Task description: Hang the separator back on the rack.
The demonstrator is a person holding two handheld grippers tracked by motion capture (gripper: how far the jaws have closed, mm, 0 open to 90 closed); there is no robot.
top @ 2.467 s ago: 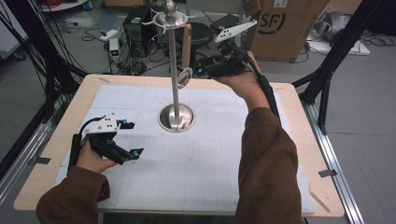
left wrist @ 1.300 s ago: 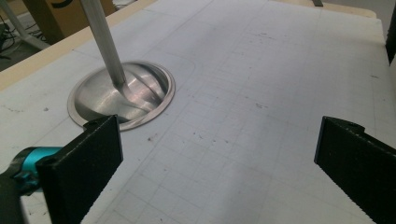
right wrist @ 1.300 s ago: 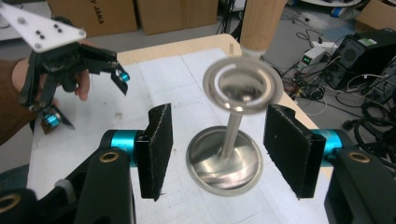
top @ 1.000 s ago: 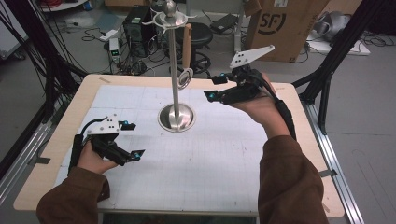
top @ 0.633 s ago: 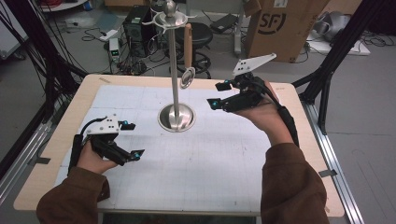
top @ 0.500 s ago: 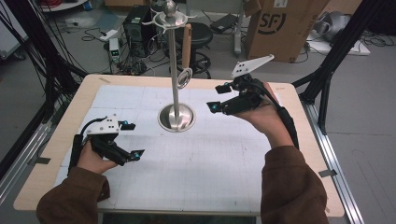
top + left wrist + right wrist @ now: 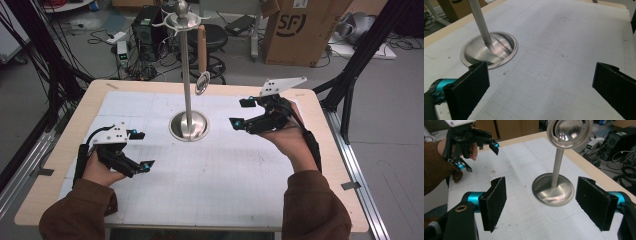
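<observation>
While the ladle (image 7: 202, 60) hangs on the stand (image 7: 188, 125), right gripper (image 7: 241, 113) and left gripper (image 7: 142, 149) gape wide, empty.

Steel ladle (image 7: 202, 60) hanging upright on stand (image 7: 188, 90) hook.

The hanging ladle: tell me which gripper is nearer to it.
Right. The right gripper hovers open just right of the ladle, lower down; the left gripper sits open near the table's left edge.

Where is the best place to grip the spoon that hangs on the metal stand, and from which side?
Probably grip the wooden handle, just above the metal bowl. It hangs upright and is bare there. The right gripper, open, could come level from the stand's right, jaws either side of the handle.
</observation>
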